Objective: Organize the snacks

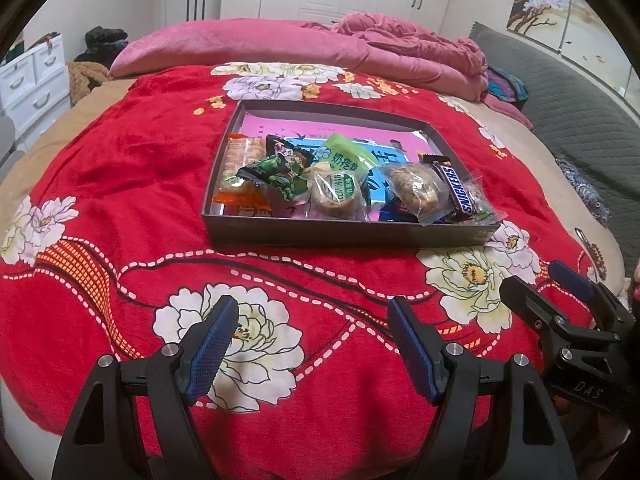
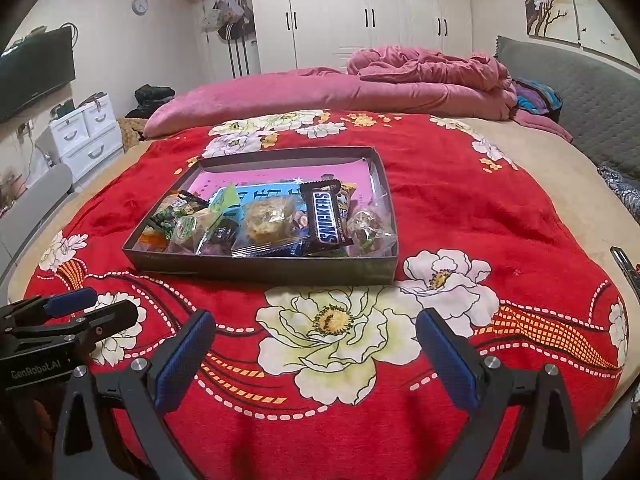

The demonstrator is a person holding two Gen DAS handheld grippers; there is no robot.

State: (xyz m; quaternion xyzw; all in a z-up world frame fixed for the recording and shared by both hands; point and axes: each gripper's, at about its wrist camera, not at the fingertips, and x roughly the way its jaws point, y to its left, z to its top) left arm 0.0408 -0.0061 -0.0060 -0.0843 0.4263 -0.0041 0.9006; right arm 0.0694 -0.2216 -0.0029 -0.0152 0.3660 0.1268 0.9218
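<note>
A shallow dark box (image 1: 344, 234) (image 2: 280, 266) sits on the red flowered blanket. It holds several wrapped snacks: a Snickers bar (image 1: 460, 194) (image 2: 329, 217), a clear-wrapped cookie (image 1: 416, 188) (image 2: 268, 220), a round green-label pastry (image 1: 338, 194), a green packet (image 1: 344, 158), a green pea bag (image 1: 280, 170) and an orange packet (image 1: 242, 168). My left gripper (image 1: 314, 326) is open and empty over the blanket, in front of the box. My right gripper (image 2: 316, 338) is open and empty, also short of the box. Each gripper shows at the edge of the other's view.
A pink quilt (image 1: 360, 52) (image 2: 380, 84) lies bunched behind the box. A grey padded headboard (image 2: 580, 100) is at the right. White drawers (image 2: 86, 132) and a wall TV (image 2: 36, 72) stand at the left. A metal object (image 2: 628, 266) lies at the right bed edge.
</note>
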